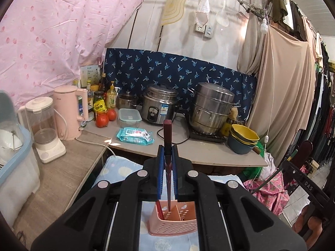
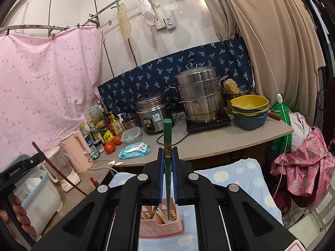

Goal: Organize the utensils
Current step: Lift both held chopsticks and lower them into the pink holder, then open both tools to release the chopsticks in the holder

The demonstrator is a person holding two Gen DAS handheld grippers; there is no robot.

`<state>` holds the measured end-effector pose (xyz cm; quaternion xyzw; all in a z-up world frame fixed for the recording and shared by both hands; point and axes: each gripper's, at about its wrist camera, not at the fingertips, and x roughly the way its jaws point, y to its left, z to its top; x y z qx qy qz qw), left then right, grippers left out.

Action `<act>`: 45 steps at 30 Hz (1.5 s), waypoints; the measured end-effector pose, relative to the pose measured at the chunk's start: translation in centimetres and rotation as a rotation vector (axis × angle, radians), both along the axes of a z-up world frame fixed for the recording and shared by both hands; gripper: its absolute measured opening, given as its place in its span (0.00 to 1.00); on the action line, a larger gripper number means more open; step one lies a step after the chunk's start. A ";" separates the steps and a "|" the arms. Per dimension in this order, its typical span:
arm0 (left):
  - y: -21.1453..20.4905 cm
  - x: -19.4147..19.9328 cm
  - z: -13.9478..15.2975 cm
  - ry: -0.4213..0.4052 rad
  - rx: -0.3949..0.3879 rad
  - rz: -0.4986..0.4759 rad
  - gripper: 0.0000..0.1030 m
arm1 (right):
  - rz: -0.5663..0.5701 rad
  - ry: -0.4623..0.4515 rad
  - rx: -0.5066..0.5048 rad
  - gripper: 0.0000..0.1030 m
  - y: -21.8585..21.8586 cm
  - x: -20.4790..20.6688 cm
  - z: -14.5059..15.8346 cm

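My left gripper (image 1: pixel 167 152) is shut on a dark red chopstick (image 1: pixel 167 133). The chopstick stands upright, and its thin tip points down into the left compartment of a pink perforated utensil holder (image 1: pixel 178 223) below. Another red utensil stands in that compartment. My right gripper (image 2: pixel 167 154) is shut on a green chopstick (image 2: pixel 167 133), also upright, with its tip above the same pink holder (image 2: pixel 161 228). A green utensil leans inside the holder. The left gripper with its red chopstick (image 2: pixel 52 165) shows at the left of the right wrist view.
The holder stands on a light blue cloth with pale dots (image 2: pixel 247 175). Behind it a counter (image 1: pixel 209 152) carries a rice cooker (image 1: pixel 159 106), a steel steamer pot (image 1: pixel 211 108), stacked bowls (image 1: pixel 242 138), tomatoes, bottles, a pink kettle (image 1: pixel 69 110) and a blender. Clothes hang at the right.
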<state>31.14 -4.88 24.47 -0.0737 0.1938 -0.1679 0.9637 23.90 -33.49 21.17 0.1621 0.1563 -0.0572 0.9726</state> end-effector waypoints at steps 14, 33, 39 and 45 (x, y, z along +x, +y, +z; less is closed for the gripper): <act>-1.1 3.6 -4.1 0.087 0.032 -0.002 0.07 | 0.067 -0.020 0.011 0.07 2.0 4.6 1.1; -1.4 5.9 -8.9 0.201 0.040 0.009 0.08 | 0.134 0.181 -0.008 0.08 5.2 9.3 -6.7; -1.1 5.8 -9.0 0.206 0.041 0.029 0.23 | 0.115 0.165 0.007 0.18 4.6 8.9 -6.6; -0.9 5.5 -9.0 0.208 0.048 0.036 0.23 | 0.104 0.137 -0.006 0.24 4.6 7.7 -5.8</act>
